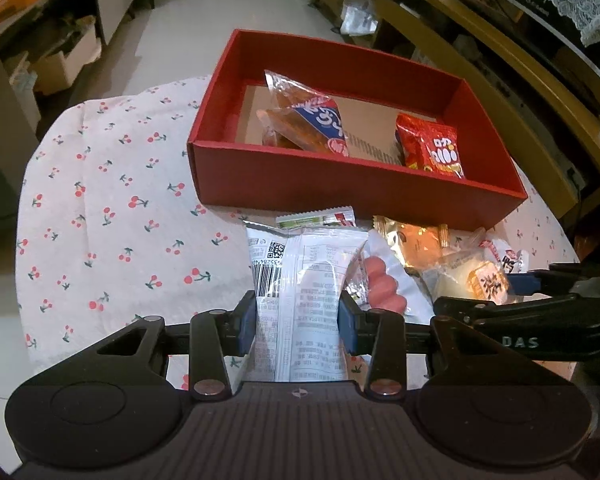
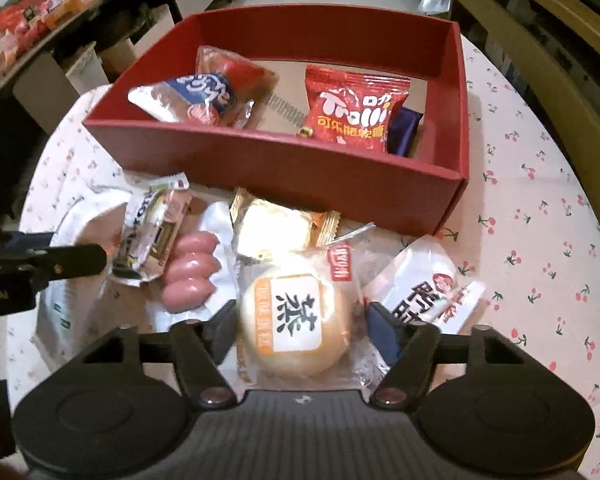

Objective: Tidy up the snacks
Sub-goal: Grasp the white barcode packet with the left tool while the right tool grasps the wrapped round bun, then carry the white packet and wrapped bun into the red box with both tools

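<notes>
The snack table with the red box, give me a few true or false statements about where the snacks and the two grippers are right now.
1. The left gripper is shut on the white barcode packet. True.
2. The red box is empty. False: it holds several snacks, among them a red gummy bag.
3. The right gripper straddles the round bun packet. True.
4. The pink sausages lie inside the box. False: they lie on the cherry-print tablecloth in front of it.
5. The box stands on a bare wooden tabletop. False: it stands on the tablecloth.
</notes>
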Tool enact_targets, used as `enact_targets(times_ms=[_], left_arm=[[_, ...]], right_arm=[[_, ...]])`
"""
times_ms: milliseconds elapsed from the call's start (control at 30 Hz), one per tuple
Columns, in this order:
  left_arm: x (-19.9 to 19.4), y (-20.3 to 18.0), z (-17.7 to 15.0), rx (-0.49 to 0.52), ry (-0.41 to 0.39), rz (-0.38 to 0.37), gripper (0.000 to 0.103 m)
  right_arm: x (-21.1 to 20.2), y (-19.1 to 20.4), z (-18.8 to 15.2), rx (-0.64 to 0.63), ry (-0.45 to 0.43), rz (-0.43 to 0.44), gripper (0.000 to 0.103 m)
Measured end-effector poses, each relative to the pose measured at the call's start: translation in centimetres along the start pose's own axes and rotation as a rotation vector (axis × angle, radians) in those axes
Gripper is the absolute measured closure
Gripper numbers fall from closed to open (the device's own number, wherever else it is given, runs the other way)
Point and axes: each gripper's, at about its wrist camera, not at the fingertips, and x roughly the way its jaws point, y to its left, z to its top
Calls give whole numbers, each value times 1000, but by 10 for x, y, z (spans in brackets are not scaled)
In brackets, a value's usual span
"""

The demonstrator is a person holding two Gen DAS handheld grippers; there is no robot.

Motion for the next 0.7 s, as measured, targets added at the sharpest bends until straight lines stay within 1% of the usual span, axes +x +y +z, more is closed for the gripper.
enact_targets(times_ms=[67, 200, 367, 533, 700], left_arm=[[-1, -2, 0, 5, -4, -5, 54], [-1, -10, 1, 17, -13, -18, 54], [-5, -18, 3, 34, -29, -39, 54], [-9, -24, 6, 44, -52, -47, 54], [-12, -31, 10, 55, -68, -59, 54]], right_arm=[[-4, 3, -2, -19, -17, -19, 32], [-15, 4, -8, -41, -43, -36, 33], [-35, -3, -13, -16, -87, -35, 34], [-48, -5, -8, 9, -132, -38, 34], [-54, -4, -5, 14, -150, -27, 34]])
